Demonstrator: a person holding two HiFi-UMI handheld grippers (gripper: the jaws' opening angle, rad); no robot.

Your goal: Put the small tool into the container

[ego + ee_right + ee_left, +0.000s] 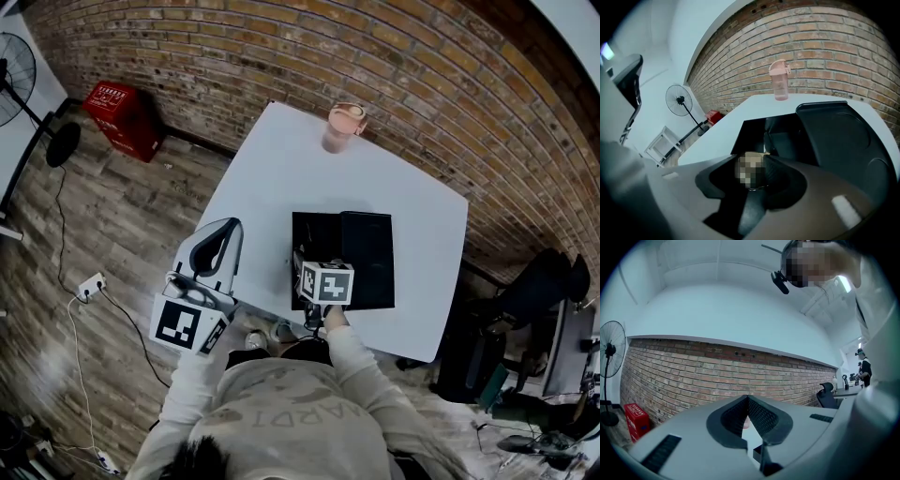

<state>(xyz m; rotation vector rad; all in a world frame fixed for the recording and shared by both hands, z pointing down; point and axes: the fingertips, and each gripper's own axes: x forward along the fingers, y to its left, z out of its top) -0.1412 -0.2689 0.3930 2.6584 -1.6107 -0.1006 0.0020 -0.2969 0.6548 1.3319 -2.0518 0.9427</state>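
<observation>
A black container (319, 234) lies open on the white table (281, 169), its lid (367, 255) folded out to the right. My right gripper (305, 261) tilts down over the container's near edge. In the right gripper view its jaws (752, 163) stand apart above the black tray (787, 136). A small tan tool (757, 155) sits between them, mostly hidden by a blurred patch. I cannot make out any pad pressing on it. My left gripper (214, 246) hovers level off the table's left edge, its tips (747, 401) touching with nothing held.
A pink bottle (345, 127) stands at the table's far edge, also in the right gripper view (779, 80). A red crate (122, 117) and a standing fan (23, 80) are on the wooden floor to the left. A black office chair (539, 286) is at the right.
</observation>
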